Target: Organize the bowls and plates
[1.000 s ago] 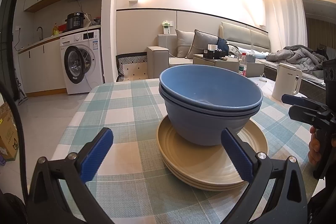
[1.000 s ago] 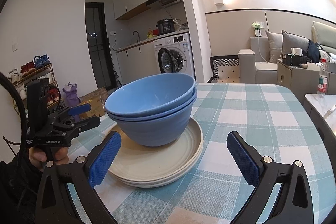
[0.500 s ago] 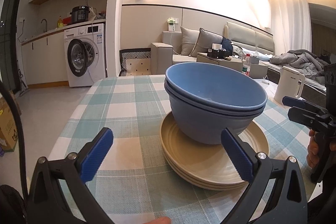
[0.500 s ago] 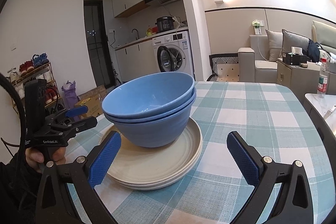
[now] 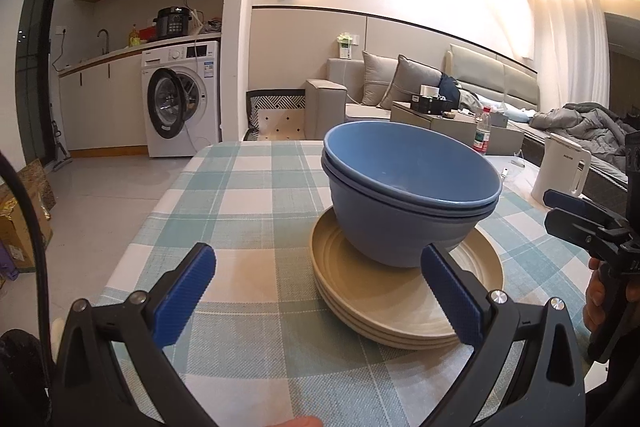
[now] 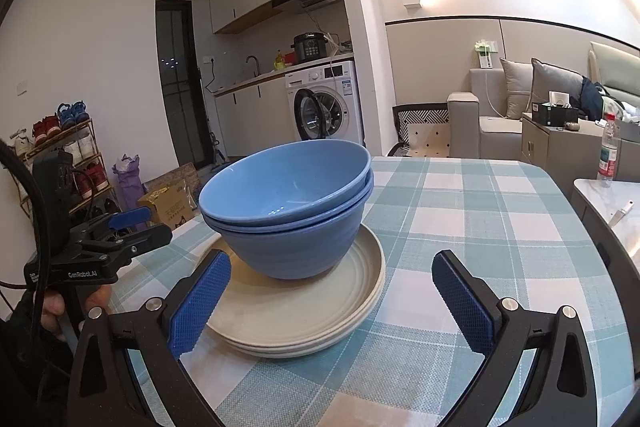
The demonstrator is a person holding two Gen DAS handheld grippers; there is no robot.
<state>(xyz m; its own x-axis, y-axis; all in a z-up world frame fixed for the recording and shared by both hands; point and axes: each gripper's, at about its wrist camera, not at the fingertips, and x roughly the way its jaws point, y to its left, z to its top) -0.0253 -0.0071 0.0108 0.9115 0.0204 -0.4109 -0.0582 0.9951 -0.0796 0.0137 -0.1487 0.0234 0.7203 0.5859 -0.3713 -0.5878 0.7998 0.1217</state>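
**A:** Left wrist view, nearest first: what do you get?

**B:** The left gripper [image 5: 318, 291] has its blue pads spread wide with nothing between them. Just past the right-hand pad sits the stack of beige plates [image 5: 404, 291] on the checked tablecloth [image 5: 240, 211], and the two nested blue bowls [image 5: 408, 195] stand upright on top of them.

**A:** So which way does the stack lie from that gripper?

**B:** Ahead and off to its right, not centred between the jaws. In the right wrist view it is the mirror case: the right gripper [image 6: 328, 297] is also spread and empty, and the stack lies ahead and to its left, the plate rim just behind the left-hand pad [image 6: 198, 301].

**A:** Which one is nearer?

**B:** I judge them about equal; the stack sits between the two, each gripper flanking one side. The bowls are round, so no long axis matters; either rim is reachable.

**A:** And beyond?

**B:** A white kettle [image 5: 560, 167] well apart at the far table edge, then the washing machine [image 5: 182, 99] and the sofa [image 5: 384, 91].
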